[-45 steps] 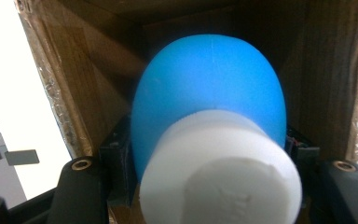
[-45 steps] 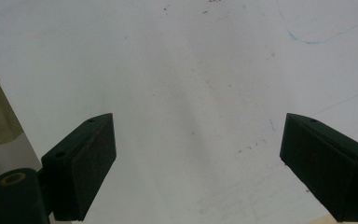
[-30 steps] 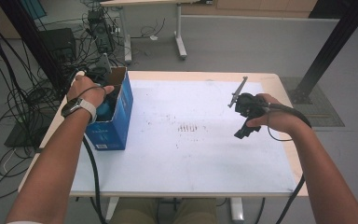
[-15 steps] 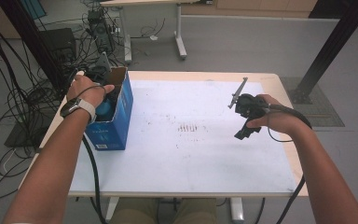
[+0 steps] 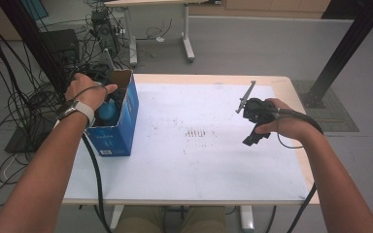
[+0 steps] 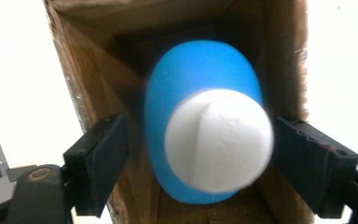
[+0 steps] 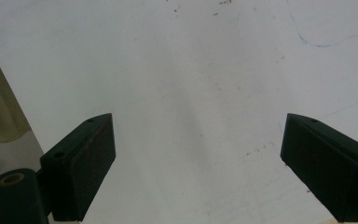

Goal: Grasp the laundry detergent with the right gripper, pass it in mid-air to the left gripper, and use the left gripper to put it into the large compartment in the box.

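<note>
Opening over the last moments, the left gripper (image 5: 110,97) sits in the top of the blue cardboard box (image 5: 119,128) at the far left of the table (image 5: 184,165) in the high view. Compared with the earlier high views, the left hand (image 5: 88,92) holds almost the same place; the change is in the jaws, which have just been spreading. The likely meaning is a release: the blue and white object (image 5: 108,111) is being left inside the box. The right gripper (image 5: 253,127) hangs above the right side of the table, as before, its jaws apart and holding nothing.

In the left gripper view, the blue and white object (image 6: 209,126) lies between the two pads with a visible gap at the left pad; contact at the right pad cannot be judged. The object has a rounded blue body and a white, domed end facing the camera, slightly blurred. Brown box walls (image 6: 98,70) surround it.

In the right gripper view, the pads stand wide over bare white tabletop (image 7: 191,93).
</note>
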A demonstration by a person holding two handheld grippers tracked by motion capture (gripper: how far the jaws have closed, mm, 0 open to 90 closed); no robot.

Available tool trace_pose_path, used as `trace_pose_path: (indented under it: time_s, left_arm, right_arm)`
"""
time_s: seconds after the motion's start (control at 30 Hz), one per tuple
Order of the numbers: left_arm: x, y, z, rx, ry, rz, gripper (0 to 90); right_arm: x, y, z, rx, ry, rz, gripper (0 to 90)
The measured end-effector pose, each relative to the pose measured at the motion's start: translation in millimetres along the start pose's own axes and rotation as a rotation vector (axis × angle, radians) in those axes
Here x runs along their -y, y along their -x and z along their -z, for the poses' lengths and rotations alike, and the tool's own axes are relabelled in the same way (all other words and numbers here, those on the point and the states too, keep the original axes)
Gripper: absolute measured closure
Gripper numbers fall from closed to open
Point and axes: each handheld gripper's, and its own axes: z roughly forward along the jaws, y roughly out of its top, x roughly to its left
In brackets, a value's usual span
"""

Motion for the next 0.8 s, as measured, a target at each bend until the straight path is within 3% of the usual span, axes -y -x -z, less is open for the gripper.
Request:
trace_pose_path:
  time_s: [0.17,0.33,0.5,0.8]
  left_arm:
    - [-1.5,2.1,9.4,-0.001,0.000,-0.032,13.0]
    - [-1.8,4.1,21.1,0.035,-0.009,-0.069,9.3]
    - [0.5,7.7,40.0,0.028,0.019,-0.123,8.0]
    - [11.7,26.4,85.5,0.035,0.104,-0.314,7.4]
  right_arm:
    - [0.2,-0.5,0.7,0.003,-0.002,-0.003,10.2]
    - [3.2,0.2,3.0,0.007,-0.007,-0.011,10.2]
    - [6.4,2.0,5.9,0.020,-0.001,-0.022,8.6]
    - [11.9,6.4,5.3,0.006,0.004,-0.048,8.4]
